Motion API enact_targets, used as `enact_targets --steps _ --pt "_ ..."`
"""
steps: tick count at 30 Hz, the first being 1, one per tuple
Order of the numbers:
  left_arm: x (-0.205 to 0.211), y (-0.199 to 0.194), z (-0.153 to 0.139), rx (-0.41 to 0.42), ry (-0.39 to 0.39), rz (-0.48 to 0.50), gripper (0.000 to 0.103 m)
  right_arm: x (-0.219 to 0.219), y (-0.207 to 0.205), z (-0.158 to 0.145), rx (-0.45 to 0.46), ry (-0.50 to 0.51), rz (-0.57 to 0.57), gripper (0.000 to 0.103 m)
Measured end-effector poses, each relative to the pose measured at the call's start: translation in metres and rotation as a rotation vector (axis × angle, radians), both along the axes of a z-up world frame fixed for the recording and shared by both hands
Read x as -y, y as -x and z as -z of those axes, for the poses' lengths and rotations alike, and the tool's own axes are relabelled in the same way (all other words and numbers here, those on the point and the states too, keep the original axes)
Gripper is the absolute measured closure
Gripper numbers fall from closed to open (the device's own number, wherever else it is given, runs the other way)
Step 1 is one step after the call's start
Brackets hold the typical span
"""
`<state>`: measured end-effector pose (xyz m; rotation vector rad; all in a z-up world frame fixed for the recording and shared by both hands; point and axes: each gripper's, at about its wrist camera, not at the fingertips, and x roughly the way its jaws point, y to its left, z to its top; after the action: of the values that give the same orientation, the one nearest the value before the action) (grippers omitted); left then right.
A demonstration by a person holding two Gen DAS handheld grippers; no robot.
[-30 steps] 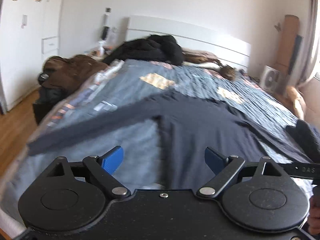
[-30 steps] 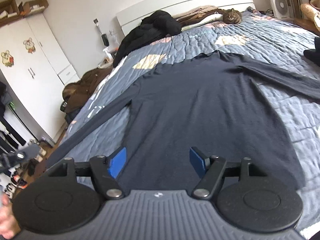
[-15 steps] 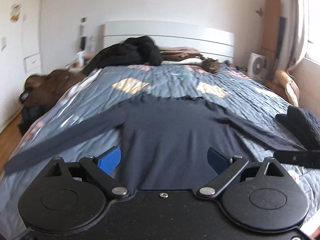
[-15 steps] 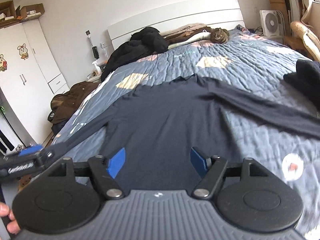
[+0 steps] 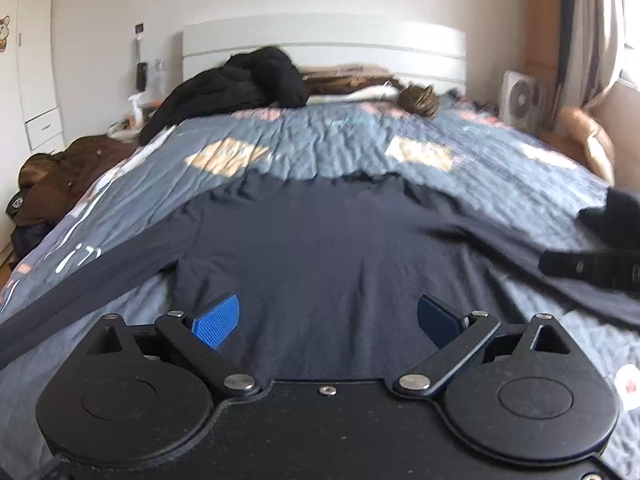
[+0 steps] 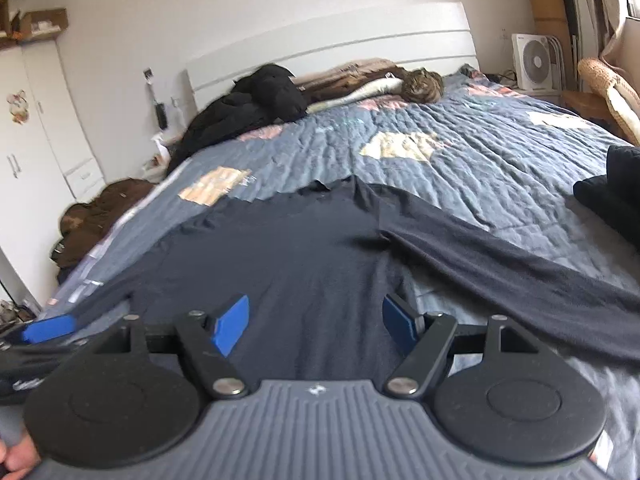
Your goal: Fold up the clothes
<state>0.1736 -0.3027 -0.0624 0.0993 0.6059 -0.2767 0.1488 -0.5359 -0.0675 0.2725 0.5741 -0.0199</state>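
A navy long-sleeved shirt [image 5: 320, 248] lies flat on the blue quilt [image 5: 328, 148], collar toward the headboard and both sleeves spread out. My left gripper [image 5: 327, 316] hovers open over the shirt's lower body with nothing between its blue pads. One sleeve [image 5: 100, 276] runs off to its left. My right gripper [image 6: 316, 322] is open too, above the hem on the shirt's [image 6: 280, 264] right side, close to the other sleeve [image 6: 500, 264]. Each gripper shows at the edge of the other's view: the right one [image 5: 592, 270] and a left fingertip [image 6: 48, 328].
A black jacket [image 5: 240, 88] and a cat [image 5: 420, 100] lie by the white headboard [image 5: 320, 36]. A brown coat [image 5: 60, 168] is heaped left of the bed. A dark knitted garment [image 6: 612, 196] sits on the quilt's right edge. A fan [image 6: 534, 60] stands beyond.
Both grippers have swept rightward along the foot of the bed. The left one now faces the shirt's middle with its jaws a little wider; the right one faces the right sleeve.
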Motion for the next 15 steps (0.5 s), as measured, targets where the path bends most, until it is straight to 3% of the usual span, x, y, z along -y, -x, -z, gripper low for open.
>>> enact_targets --steps 5,15 --pt "0.006 -0.012 -0.004 0.002 -0.031 0.029 0.007 0.013 -0.032 0.004 -0.021 0.043 -0.015 0.03" --pt "0.009 -0.033 -0.003 -0.031 -0.029 -0.069 0.005 -0.004 -0.049 0.01 -0.061 0.076 -0.087 0.03"
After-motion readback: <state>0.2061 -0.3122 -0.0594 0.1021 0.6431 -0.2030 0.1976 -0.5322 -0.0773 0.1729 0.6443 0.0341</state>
